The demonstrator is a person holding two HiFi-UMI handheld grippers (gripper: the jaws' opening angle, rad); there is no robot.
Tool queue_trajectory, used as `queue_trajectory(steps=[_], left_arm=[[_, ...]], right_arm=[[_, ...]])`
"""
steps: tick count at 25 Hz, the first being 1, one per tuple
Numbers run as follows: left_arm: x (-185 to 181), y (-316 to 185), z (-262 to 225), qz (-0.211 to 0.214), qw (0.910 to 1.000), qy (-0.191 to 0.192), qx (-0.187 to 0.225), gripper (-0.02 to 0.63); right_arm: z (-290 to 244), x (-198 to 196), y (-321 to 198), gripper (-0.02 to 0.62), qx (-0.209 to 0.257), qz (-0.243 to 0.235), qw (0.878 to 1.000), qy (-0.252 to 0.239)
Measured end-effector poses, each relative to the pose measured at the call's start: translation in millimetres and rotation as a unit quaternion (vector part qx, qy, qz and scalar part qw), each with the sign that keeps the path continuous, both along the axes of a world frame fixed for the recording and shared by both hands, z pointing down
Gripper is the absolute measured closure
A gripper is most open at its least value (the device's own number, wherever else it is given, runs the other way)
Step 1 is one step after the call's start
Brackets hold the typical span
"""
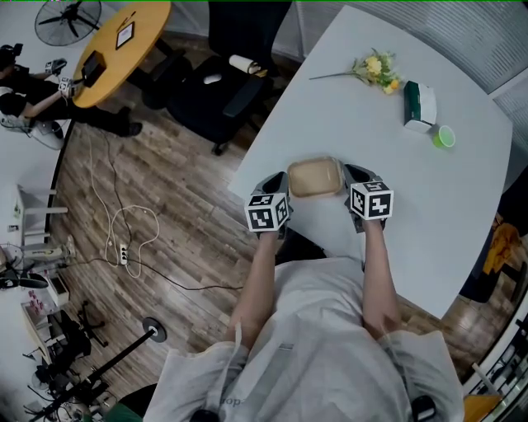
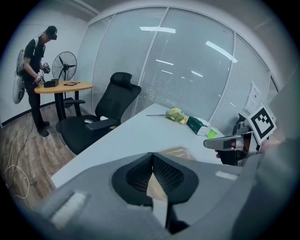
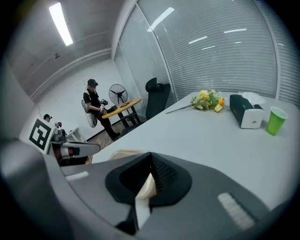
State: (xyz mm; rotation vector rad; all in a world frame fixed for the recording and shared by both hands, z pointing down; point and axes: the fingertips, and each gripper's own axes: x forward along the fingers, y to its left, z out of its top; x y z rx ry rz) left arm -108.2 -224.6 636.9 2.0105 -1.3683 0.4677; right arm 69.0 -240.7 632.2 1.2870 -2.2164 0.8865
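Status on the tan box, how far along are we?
Done: left gripper and right gripper have their jaws shut on opposite ends of the tan box. In hand: the box sits between them near the edge of the white table, seemingly not lifted. Remaining: flowers, tissue box and green cup lie untouched at the far side.

A wood-plank floor [image 1: 173, 206] spreads beneath the white surface [image 1: 330, 124]. At eleven o'clock stands a black office chair [image 1: 219, 91]. Farther out at ten o'clock are a round wooden table [image 1: 132, 45] and a fan [image 1: 68, 18]. Glass walls with blinds [image 2: 187, 70] enclose the room under a ceiling strip light [image 3: 61, 23].
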Motion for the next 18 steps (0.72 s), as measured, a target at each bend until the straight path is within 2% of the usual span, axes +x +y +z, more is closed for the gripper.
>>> queue_trajectory(steps=[9,18], left_arm=[[1.9,10.3,22.0,-0.005,0.9995,0.004,-0.030,0.578],[8.6,12.3,29.1,-0.008,0.9990,0.017,-0.040,0.480]], right_arm=[[9.7,-7.0,3.8,0.580,-0.012,-0.013,1.000,0.000],[11.9,-4.2,2.1,0.534,-0.013,-0.005,1.000,-0.010]])
